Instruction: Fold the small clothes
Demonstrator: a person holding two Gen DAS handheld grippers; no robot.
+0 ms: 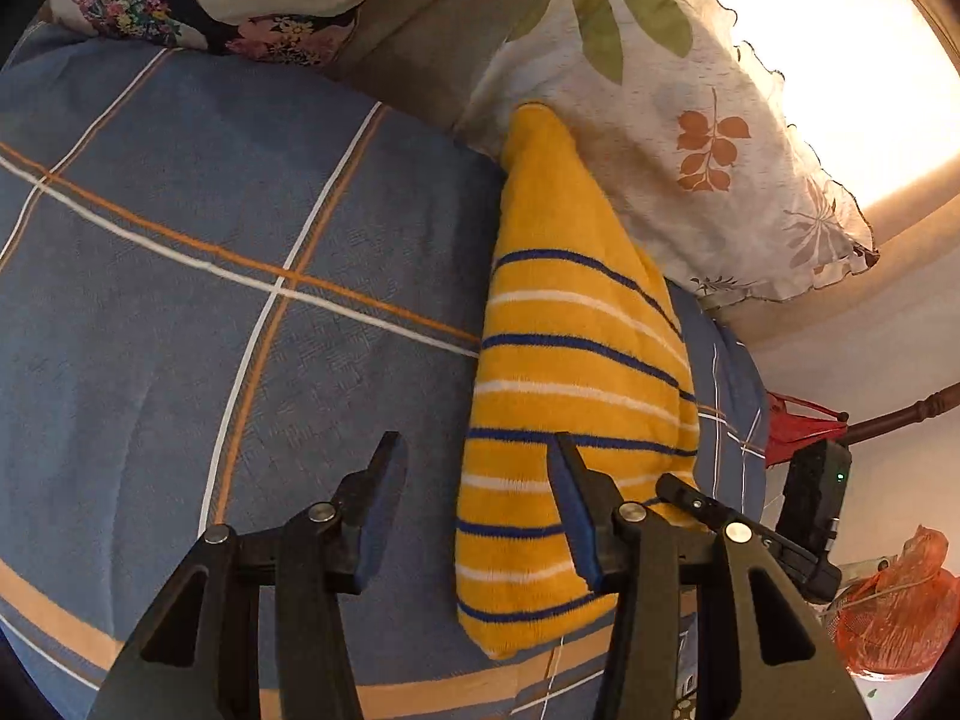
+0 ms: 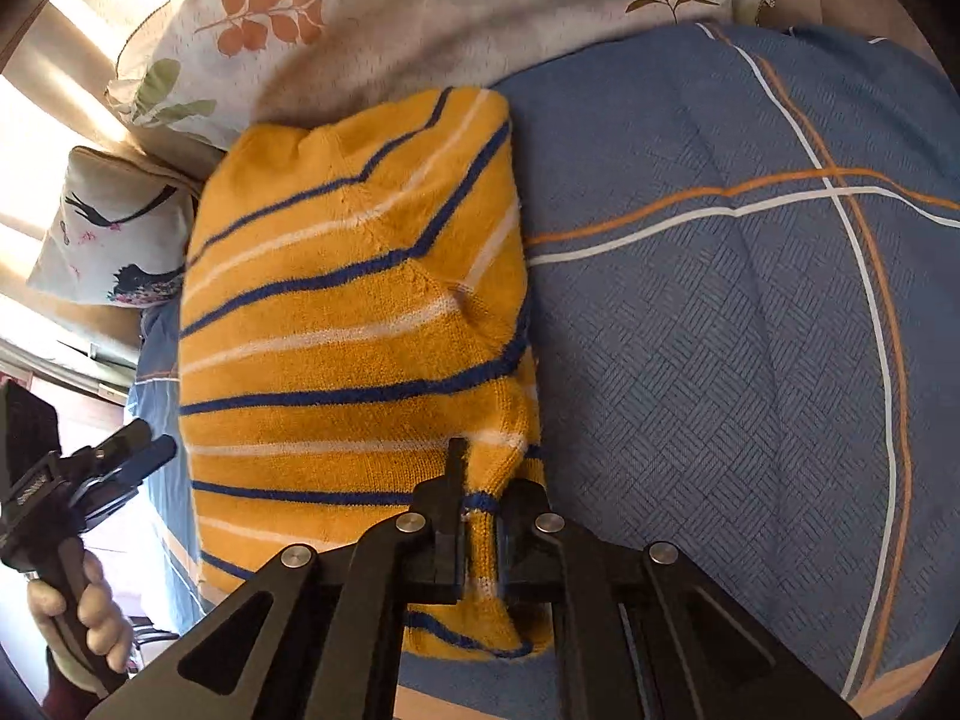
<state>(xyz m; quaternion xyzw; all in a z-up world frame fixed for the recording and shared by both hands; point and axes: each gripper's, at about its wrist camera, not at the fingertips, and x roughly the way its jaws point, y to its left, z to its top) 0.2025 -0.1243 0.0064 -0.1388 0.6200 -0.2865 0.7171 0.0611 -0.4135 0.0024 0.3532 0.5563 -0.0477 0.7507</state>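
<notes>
A small yellow knit garment [image 1: 558, 360] with blue and white stripes lies folded on the blue plaid bedspread [image 1: 210, 312]. My left gripper [image 1: 477, 468] is open and empty, its right finger over the garment's near left edge. In the right wrist view the garment [image 2: 354, 312] fills the middle. My right gripper [image 2: 480, 492] is shut on a fold of the garment's near right edge. The left gripper [image 2: 129, 456] shows at the far left, held in a hand. The right gripper [image 1: 690, 495] shows in the left wrist view beside the garment's right edge.
A white pillow with leaf print [image 1: 690, 120] lies behind the garment, touching its far end. A floral cushion [image 1: 180, 6] sits at the bed's far left. A red bag [image 1: 900, 606] is off the bed to the right. Blue bedspread [image 2: 750, 330] extends right.
</notes>
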